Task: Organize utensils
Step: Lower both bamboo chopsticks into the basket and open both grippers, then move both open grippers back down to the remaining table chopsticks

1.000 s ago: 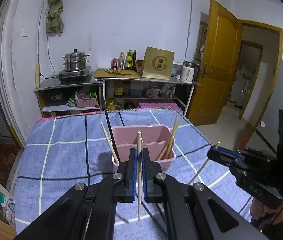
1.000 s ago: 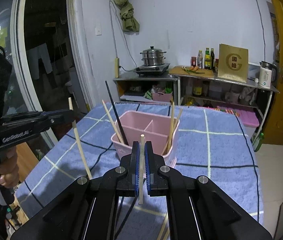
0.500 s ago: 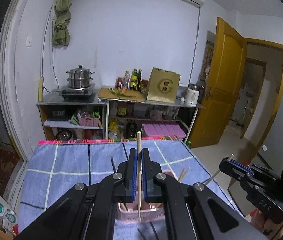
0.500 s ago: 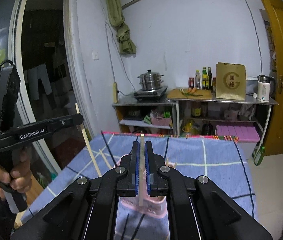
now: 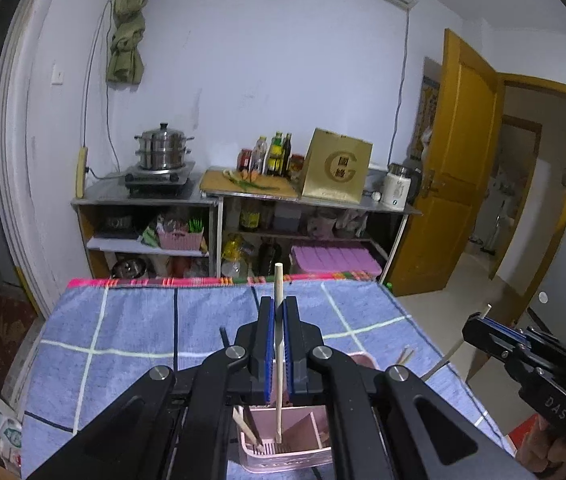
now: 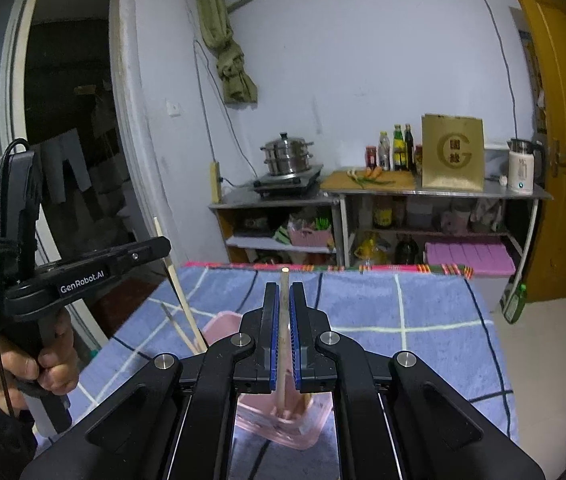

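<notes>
My left gripper (image 5: 278, 316) is shut on a pale wooden chopstick (image 5: 278, 360) held upright, its lower tip inside the pink divided holder (image 5: 283, 450) right below. My right gripper (image 6: 283, 312) is shut on another wooden chopstick (image 6: 281, 344), upright, with its lower end down in the same pink holder (image 6: 283, 424). The holder has other chopsticks (image 5: 247, 428) leaning in it. The right gripper also shows at the right of the left wrist view (image 5: 487, 334), and the left gripper at the left of the right wrist view (image 6: 163, 246).
The holder stands on a table with a blue checked cloth (image 5: 135, 332). A black chopstick (image 5: 223, 337) pokes up behind my left finger. Behind the table are metal shelves (image 5: 219, 200) with a steamer pot, bottles and a gold box. A yellow door (image 5: 463, 168) is at right.
Both grippers have risen above the holder and tilted up, so it dropped from mid-frame to the bottom. Both chopsticks stay gripped, their lower tips now inside the holder.
</notes>
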Available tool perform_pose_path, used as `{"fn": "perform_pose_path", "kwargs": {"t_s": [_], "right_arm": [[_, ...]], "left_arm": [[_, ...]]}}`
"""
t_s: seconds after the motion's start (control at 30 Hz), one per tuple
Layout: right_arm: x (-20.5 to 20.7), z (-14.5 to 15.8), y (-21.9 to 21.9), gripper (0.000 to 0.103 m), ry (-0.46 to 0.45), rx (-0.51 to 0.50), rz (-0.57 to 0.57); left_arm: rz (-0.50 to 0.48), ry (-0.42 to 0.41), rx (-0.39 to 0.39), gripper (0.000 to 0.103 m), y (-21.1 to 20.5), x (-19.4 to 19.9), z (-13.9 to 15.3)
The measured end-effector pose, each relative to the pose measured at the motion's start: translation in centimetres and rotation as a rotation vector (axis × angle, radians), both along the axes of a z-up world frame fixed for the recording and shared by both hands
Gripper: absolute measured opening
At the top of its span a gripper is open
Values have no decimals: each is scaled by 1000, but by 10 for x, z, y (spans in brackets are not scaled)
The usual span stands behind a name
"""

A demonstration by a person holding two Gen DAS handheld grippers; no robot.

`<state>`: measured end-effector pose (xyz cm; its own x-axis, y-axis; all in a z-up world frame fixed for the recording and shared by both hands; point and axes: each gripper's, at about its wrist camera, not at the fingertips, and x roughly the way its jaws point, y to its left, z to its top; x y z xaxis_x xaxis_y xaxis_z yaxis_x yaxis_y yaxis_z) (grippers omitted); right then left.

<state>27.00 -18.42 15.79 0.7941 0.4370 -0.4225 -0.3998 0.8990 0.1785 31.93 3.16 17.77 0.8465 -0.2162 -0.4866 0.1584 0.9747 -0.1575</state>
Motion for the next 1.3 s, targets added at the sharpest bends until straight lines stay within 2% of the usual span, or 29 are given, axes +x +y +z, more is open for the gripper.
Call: {"fn": "perform_pose_path", "kwargs": {"t_s": [0.33, 0.6, 0.7, 0.77, 0.97, 1.17, 1.3], "right_arm": [[17, -53, 1, 5, 125, -43, 12], [19, -60, -6, 5, 156, -48, 6], [15, -60, -9, 10, 157, -55, -6], [10, -59, -10, 14, 151, -53, -6], [-11, -50, -21, 15, 118, -34, -8], [-45, -43, -32, 15, 78, -19, 1], [-70, -48, -38, 15, 63, -18, 8]], "left_arm": [[11, 86, 17, 4, 2, 15, -51], [16, 118, 21, 4, 2, 14, -65], [15, 119, 19, 5, 2, 10, -65], [18, 114, 26, 6, 2, 5, -64], [24, 72, 31, 14, 4, -25, -56], [14, 27, 23, 16, 6, -68, -50], [0, 20, 11, 16, 6, -99, -58]]}}
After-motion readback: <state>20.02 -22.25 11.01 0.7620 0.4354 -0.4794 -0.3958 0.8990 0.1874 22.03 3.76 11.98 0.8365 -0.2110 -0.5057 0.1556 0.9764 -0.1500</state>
